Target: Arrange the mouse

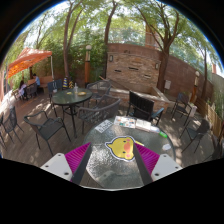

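So no hand or sleeve showed up in this shot, just the gripper (112, 158) poking in low and aimed out level over a table, maybe tipped down a touch. Its two fingers were spread well apart, magenta pads (78, 155) facing each other across a wide gap, and neither one was touching anything. Sitting between them, near the tips, was the mouse (121, 148), a yellow rounded thing with a bit of darker marking on it, resting on the table by its own weight with clear space on either side. The table (112, 172) had a shiny glass top that reflected the trees and sky. Just beyond the mouse there was some small dark stuff on the far part of the tabletop that I honestly couldn't make out. The setting was an outdoor patio: a round table (72, 97) with metal chairs (45, 126) off to the far left, more chairs (140, 105) straight ahead and to the right, an orange umbrella (27, 62) at far left, a brick wall (132, 68) at the back, and big leafy trees (110, 25) overhead.
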Tool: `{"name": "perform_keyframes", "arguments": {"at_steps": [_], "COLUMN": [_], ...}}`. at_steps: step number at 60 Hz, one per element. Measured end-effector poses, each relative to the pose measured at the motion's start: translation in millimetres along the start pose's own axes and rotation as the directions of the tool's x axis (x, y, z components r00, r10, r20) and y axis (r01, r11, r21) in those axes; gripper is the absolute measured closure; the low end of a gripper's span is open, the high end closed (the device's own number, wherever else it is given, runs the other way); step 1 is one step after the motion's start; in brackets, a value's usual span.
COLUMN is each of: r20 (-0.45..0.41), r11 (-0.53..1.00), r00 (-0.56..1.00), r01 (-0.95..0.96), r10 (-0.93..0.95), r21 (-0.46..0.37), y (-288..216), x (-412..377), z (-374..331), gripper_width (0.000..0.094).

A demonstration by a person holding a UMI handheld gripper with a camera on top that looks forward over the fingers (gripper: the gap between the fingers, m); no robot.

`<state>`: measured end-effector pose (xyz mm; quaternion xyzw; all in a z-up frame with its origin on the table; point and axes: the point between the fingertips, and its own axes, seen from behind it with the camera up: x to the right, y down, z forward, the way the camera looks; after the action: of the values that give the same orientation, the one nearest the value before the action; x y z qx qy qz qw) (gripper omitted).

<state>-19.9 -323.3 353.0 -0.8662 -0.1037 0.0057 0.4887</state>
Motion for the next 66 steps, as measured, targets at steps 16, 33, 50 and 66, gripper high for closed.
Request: {"name": "perform_keyframes", "arguments": {"at_steps": [16,33,50,66], "r20": [-0.002,-0.047,-0.144,-0.187], "r11": [0.996,0.977,0.976,0.962], "r00": [0.999,0.994,0.983,0.962], "r01": [-0.043,-0.106,-0.140,-0.227], "r10": [0.043,0.099,0.116,0.197], "r21": [-0.075,-0.186,-0.169,-0.153], "y": [52,169,226,239], "x": [42,143,318,418], "z": [32,105,228,349], "gripper_width": [0.0087,0.0079,0.0092,0.0075]}}
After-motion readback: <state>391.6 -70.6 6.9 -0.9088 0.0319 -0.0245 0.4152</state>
